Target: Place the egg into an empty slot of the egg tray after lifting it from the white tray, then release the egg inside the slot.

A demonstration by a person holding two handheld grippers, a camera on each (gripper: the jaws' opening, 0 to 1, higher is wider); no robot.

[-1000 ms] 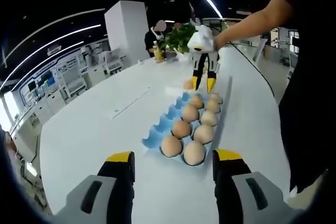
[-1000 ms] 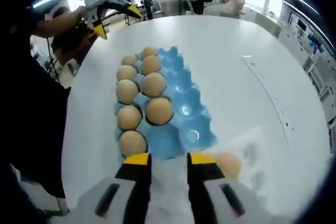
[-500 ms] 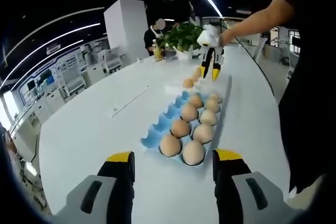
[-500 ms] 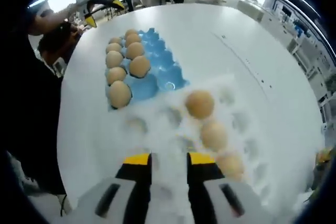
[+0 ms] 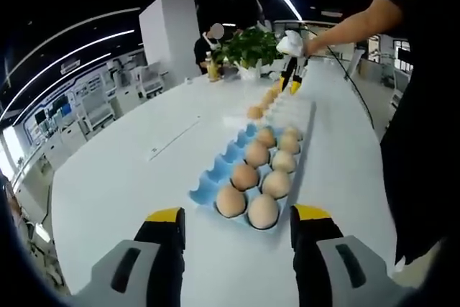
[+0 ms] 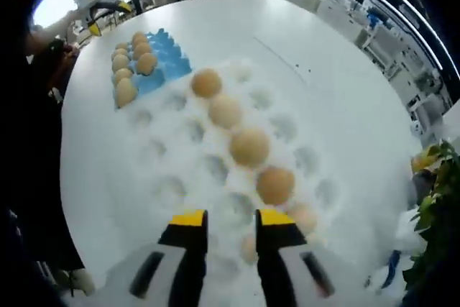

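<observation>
The blue egg tray [image 5: 215, 172] lies just beyond my open left gripper [image 5: 237, 213]; two of its rows hold several brown eggs [image 5: 246, 175] and the left row is bare. Past it lies the white tray [image 5: 300, 110] with a line of eggs. My right gripper [image 5: 291, 85] hangs over that tray's far end on a person's arm. From the right gripper view, my right gripper [image 6: 232, 218] is open with nothing between its fingers, low over the white tray [image 6: 172, 150]. A diagonal row of eggs [image 6: 249, 146] runs ahead of it. The blue egg tray [image 6: 170, 53] and left gripper [image 6: 108, 18] sit far off.
Both trays rest on a large white oval table [image 5: 122, 177]. A potted plant [image 5: 248, 48] stands at its far end and shows as leaves [image 6: 431, 199] beside the right gripper. A person's dark body [image 5: 424, 141] lines the table's right side.
My right gripper has drawn back from the blue egg tray to the white tray's far end, still holding nothing. The left gripper has barely moved.
</observation>
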